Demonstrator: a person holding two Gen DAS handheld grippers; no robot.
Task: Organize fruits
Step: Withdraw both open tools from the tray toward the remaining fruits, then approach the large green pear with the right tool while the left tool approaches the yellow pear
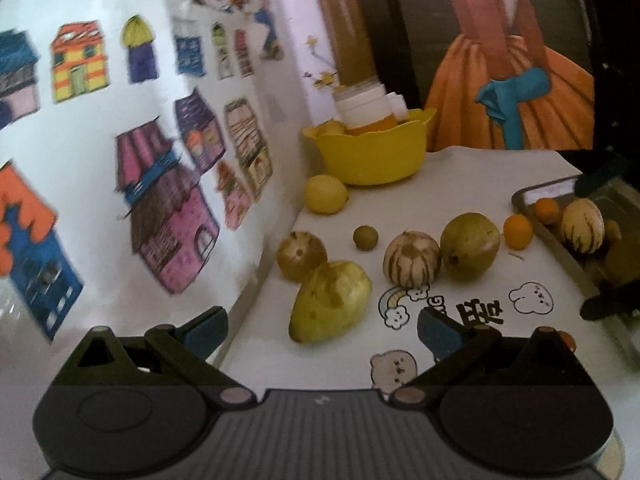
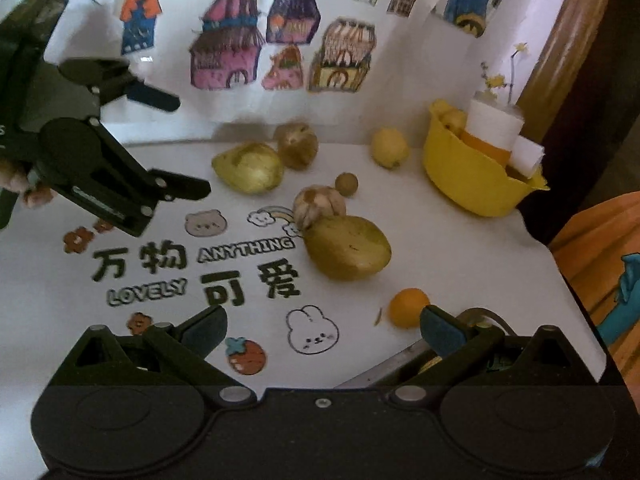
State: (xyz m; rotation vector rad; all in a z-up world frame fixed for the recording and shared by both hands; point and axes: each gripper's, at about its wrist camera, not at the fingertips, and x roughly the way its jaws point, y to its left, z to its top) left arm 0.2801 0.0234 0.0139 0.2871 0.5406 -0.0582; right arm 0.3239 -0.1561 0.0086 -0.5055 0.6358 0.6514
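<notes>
**A:** Nearest the lens in the left wrist view — my left gripper (image 1: 322, 334), its blue-padded fingers spread wide and holding nothing. Just ahead of the gap lies a yellow-green mango (image 1: 330, 307) on the white printed tablecloth (image 1: 460, 168).

**B:** And seen from the other side?

**A:** In the right wrist view that same tool sits at upper left, raised above the cloth and angled toward the wall of house drawings (image 2: 280, 40); my fingers (image 2: 24, 188) curl round its handle. My right gripper (image 2: 322, 330) is likewise agape and empty, hovering over the rabbit print (image 2: 312, 330).

**B:** Where does the fruit lie?

**A:** Mostly loose on the cloth. A brownish round fruit (image 1: 301, 255) touches the mango; beyond are a small round green fruit (image 1: 365, 237), a striped melon (image 1: 412, 264) touching a large green pear-like fruit (image 1: 470, 246), and a small orange (image 1: 518, 231) just beside the metal tray (image 1: 568, 256). A lemon (image 1: 326, 194) rests near the yellow bowl (image 1: 372, 156).

**B:** And the tray?

**A:** At right — it holds a second striped melon (image 1: 582, 228) and another small orange fruit (image 1: 547, 210).
</notes>
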